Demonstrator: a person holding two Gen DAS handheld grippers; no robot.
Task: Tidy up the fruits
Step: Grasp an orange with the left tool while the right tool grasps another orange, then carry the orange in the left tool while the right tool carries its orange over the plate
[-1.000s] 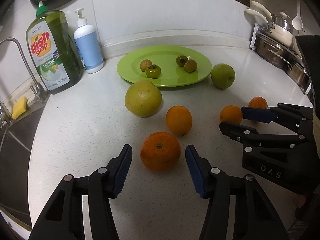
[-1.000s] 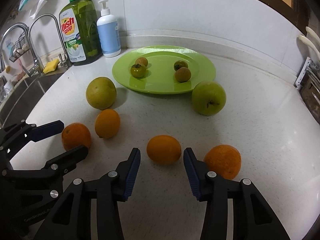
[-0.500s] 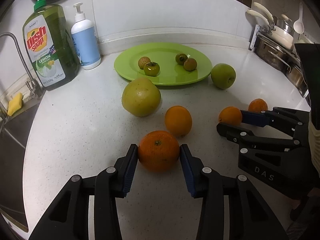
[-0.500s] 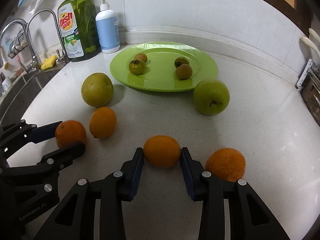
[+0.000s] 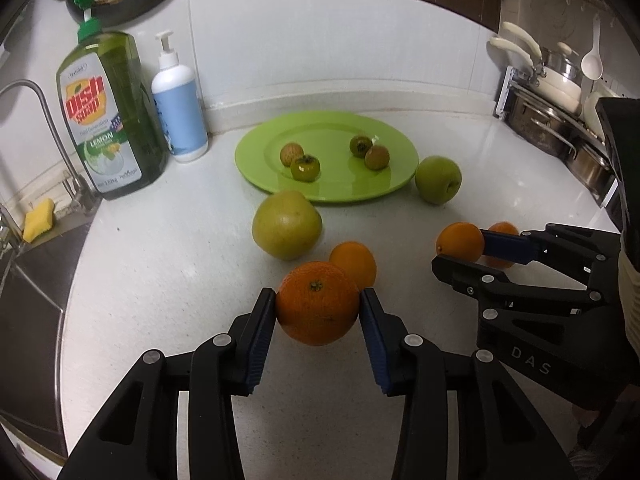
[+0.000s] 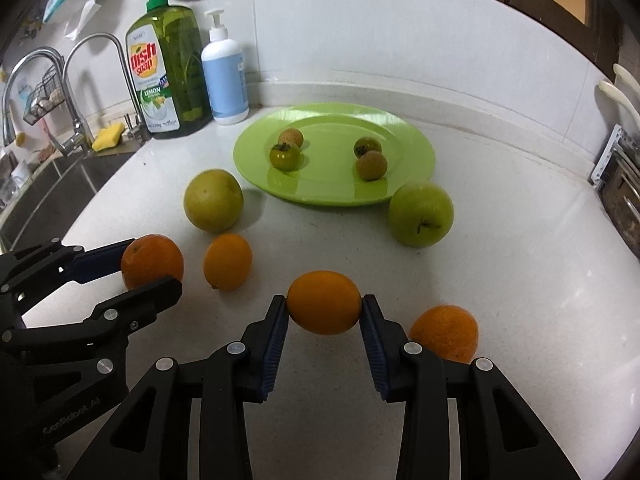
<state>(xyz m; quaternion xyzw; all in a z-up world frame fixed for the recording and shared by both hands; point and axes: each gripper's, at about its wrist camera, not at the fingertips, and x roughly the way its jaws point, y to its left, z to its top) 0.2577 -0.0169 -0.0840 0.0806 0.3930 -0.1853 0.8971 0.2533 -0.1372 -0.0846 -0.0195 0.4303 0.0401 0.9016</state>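
My left gripper (image 5: 318,300) is shut on a dark orange (image 5: 318,312), which looks slightly raised off the white counter. Beside it my right gripper (image 6: 324,304) is shut on a smaller orange (image 6: 324,300). Each gripper shows in the other's view: the right gripper (image 5: 460,252) at right and the left gripper (image 6: 152,266) at left. One loose orange (image 6: 227,260) lies between them and another loose orange (image 6: 444,334) lies at right. Behind stand a large yellow-green fruit (image 5: 286,224), a green apple (image 5: 438,179) and a green plate (image 5: 396,176) holding several small fruits.
A dish soap bottle (image 5: 108,116) and a white pump bottle (image 5: 178,116) stand at the back left. Taps (image 6: 76,92), a yellow sponge (image 6: 106,136) and the sink (image 6: 52,188) lie along the left edge. Pots on a rack (image 5: 556,96) crowd the right side.
Both grippers closed from open onto their oranges. Since then the counter and plate have slid down in both views while the oranges stay between the pads.
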